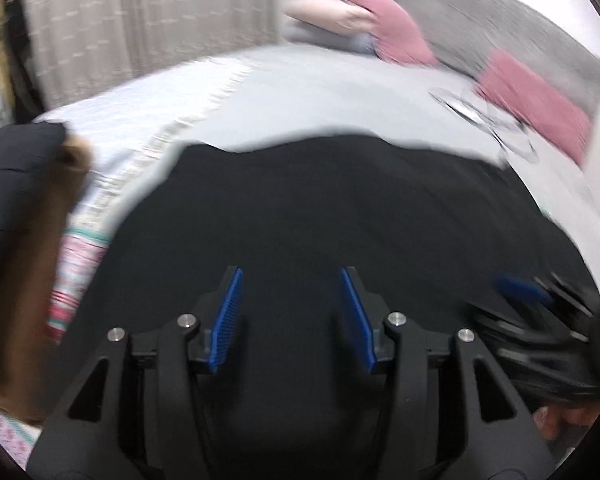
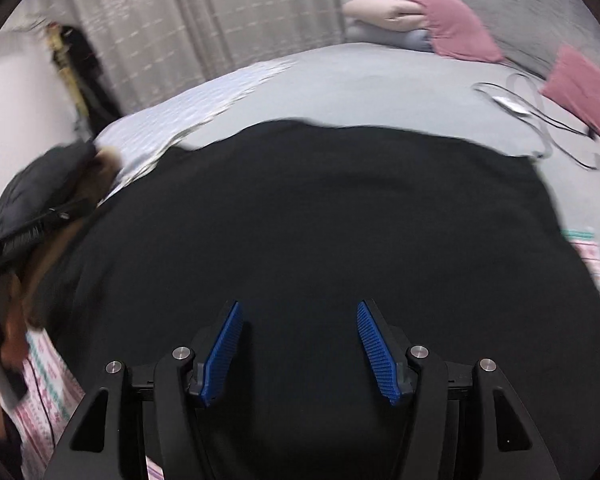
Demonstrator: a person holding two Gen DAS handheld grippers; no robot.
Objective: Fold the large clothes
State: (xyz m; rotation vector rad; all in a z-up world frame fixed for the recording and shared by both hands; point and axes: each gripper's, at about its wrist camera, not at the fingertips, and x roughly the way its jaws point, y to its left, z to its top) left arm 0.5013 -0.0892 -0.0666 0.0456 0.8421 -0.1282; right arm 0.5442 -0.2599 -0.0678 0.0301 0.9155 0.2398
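The left gripper [image 1: 292,312] and the right gripper [image 2: 300,340] both hover over a large black garment [image 2: 320,220] spread flat on the grey bedsheet [image 2: 380,80], each with its blue-padded jaws spread wide and nothing between them. Left of both tools lies a black fur-trimmed jacket [image 2: 40,188]. Far ahead sit two pink cushions [image 2: 460,24] against one grey pillow [image 2: 520,4], with a loose strap [image 2: 532,112] nearby.

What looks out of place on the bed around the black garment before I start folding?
A loose strap or cable lies on the grey sheet just past the black garment's far right corner. A fur-trimmed dark jacket lies at its left edge. Both grippers, left gripper and right gripper, are open.
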